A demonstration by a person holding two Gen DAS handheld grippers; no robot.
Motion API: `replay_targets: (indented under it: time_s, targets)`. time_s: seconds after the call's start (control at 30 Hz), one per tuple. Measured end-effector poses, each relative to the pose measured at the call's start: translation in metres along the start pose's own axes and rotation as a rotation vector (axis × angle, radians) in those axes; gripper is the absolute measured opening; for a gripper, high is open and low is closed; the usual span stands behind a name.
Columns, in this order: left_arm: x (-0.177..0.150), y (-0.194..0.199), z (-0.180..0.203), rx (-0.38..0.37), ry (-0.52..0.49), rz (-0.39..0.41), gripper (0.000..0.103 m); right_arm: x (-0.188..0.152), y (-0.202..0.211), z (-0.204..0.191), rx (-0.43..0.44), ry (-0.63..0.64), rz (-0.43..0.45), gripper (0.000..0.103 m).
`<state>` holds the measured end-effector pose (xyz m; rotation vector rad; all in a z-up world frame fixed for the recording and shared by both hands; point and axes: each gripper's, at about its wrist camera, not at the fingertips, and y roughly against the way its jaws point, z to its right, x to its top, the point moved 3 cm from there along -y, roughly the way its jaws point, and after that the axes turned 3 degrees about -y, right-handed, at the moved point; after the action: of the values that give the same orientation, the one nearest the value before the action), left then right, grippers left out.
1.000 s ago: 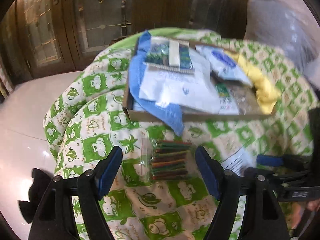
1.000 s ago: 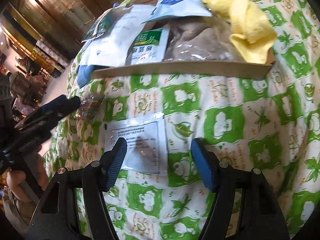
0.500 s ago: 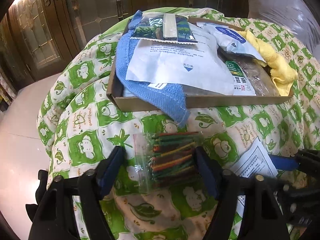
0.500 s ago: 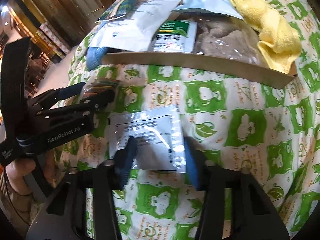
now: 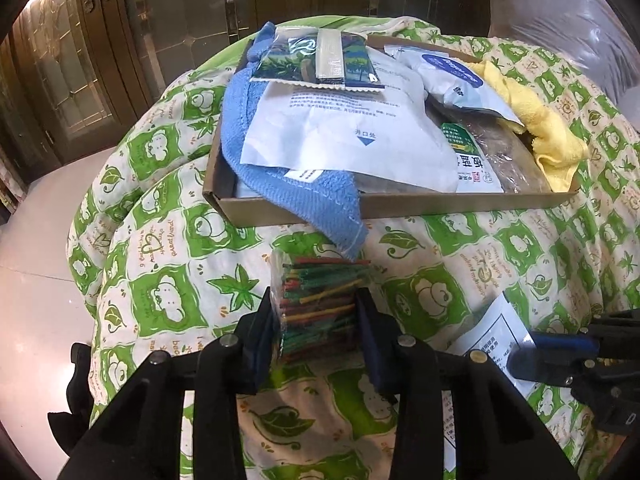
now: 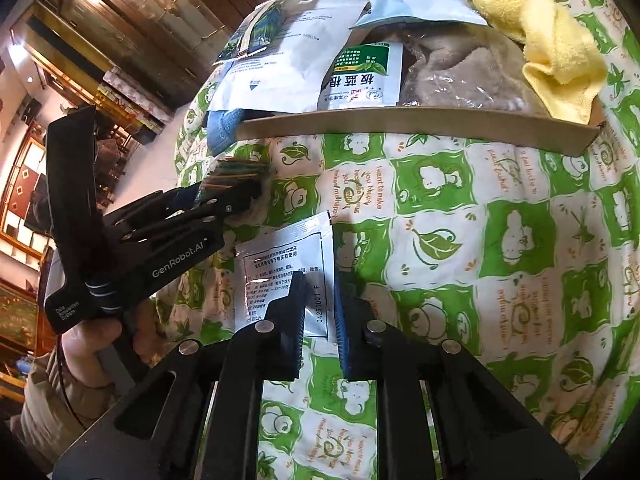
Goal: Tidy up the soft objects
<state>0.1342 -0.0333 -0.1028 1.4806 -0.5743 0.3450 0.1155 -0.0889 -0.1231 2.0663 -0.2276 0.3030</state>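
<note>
- Left claw (image 5: pixel 316 320): your two fingers are pressed against the sides of the clear bag of coloured sticks (image 5: pixel 320 300), which fills the gap between them and pokes out toward 12 o'clock. The bag looks pinched slightly off the green-and-white quilt (image 5: pixel 168 264), though you cannot be sure it has fully cleared the cloth.
- Right claw (image 6: pixel 320 320): the fingers are drawn close on the right edge of the white foil sachet (image 6: pixel 280 276); most of the sachet spreads toward 10 o'clock, outside the grip. Whether the pads truly clamp it or only straddle its edge is hard to tell.
- Risk near you: the sachet is thin, slick and caught only by its edge, so it could peel out or pivot as you lift. Quilt fabric might also be nipped in with it.
- Risk for the stick bag: loose plastic can slide between the pads, and the sticks may shift and tip the bag.
- Farther off at 12 o'clock sits the cardboard tray (image 5: pixel 400 204), already piled with packets, a blue cloth (image 5: pixel 304 196) spilling over its near wall and a yellow cloth (image 5: pixel 540 120) at the right end. Dropping more on top could push a packet over the low rim, or snag the hanging cloth.
</note>
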Motion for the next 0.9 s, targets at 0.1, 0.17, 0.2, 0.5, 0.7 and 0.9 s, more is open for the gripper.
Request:
replay_targets:
  time_s: [0.1,0.17,0.2,0.5,0.7,0.9]
  targets:
    - [0.000,-0.003,-0.002,-0.008,0.013,-0.009,0.040,0.000,-0.006,-0.008,-0.050,0.038,-0.005,0.051]
    - [0.001,-0.004,-0.004,-0.016,0.022,-0.012,0.040,-0.004,-0.012,-0.025,-0.078,0.084,0.004,0.058]
    - [0.002,-0.004,-0.005,-0.021,0.028,-0.013,0.040,-0.006,-0.016,-0.034,-0.106,0.122,0.004,0.058]
    - [0.005,-0.007,-0.013,-0.056,0.066,-0.023,0.041,-0.018,-0.060,-0.082,-0.258,0.334,-0.022,0.082]
    - [0.004,-0.008,-0.016,-0.088,0.086,-0.028,0.044,-0.018,-0.075,-0.087,-0.302,0.344,-0.033,0.077]
    - [0.004,-0.009,-0.022,-0.125,0.096,-0.035,0.048,-0.017,-0.047,-0.051,-0.291,0.247,-0.041,0.055]
